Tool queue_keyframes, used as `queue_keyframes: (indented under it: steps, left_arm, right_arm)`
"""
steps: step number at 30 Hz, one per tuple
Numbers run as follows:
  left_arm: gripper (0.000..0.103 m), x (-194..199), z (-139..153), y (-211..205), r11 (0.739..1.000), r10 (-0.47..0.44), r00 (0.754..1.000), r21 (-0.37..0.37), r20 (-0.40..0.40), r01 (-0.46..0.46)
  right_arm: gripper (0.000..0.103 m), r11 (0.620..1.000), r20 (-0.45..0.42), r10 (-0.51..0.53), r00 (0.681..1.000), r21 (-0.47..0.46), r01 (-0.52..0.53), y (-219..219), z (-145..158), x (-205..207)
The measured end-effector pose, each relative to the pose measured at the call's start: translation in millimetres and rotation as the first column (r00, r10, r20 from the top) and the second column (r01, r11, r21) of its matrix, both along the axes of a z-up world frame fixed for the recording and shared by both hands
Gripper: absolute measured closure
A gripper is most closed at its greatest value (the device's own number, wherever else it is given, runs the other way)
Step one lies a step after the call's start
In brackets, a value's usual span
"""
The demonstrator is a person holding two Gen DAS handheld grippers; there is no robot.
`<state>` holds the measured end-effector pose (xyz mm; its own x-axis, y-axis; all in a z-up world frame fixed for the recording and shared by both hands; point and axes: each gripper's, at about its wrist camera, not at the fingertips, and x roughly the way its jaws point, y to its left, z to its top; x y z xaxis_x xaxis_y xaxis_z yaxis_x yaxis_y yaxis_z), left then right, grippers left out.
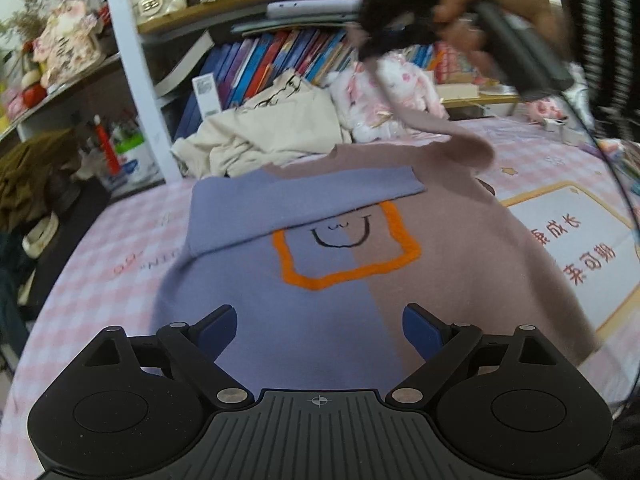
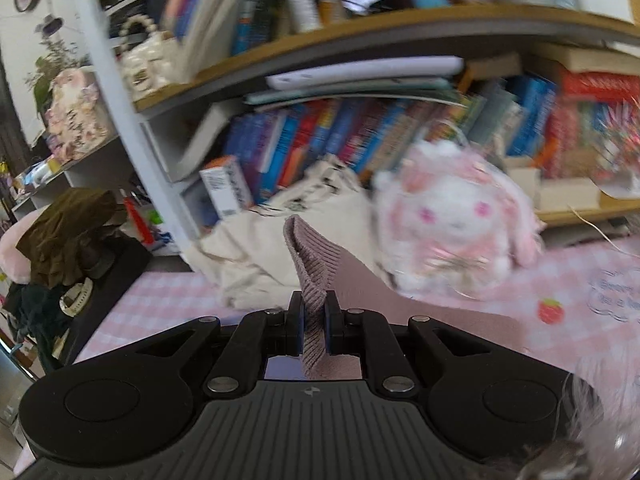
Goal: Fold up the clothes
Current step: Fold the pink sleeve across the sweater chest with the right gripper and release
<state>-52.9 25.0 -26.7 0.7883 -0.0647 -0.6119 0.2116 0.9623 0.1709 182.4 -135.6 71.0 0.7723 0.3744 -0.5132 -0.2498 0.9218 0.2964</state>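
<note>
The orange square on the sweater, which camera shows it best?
The left wrist view: the orange square lies in plain sight on the sweater. The right wrist view shows none of it, only a mauve ribbed cuff.

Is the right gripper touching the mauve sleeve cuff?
Touching. In the right wrist view the right gripper is shut on the ribbed mauve cuff, both pads pressed against the fabric, with the cuff end sticking up beyond the fingertips.

Even daylight, motion blur, fisheye warp
</note>
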Motion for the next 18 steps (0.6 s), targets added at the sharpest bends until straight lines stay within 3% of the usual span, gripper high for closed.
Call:
queue_keyframes:
  steps: [10, 18]
  left_arm:
    - [0.008, 0, 2, 37, 0.998, -0.057, 0.998, 0.001, 0.029, 0.057]
    - [0.008, 2, 0, 52, 0.999, -0.046, 0.999, 0.004, 0.022, 0.046]
  right_arm:
    - [0.094, 0.999, 0.0, 0.012, 1.0, -0.031, -0.012, 81, -4, 14]
    - [0.093, 0.997, -0.081, 0.022, 0.996, -0.067, -0.027, 107, -37, 28]
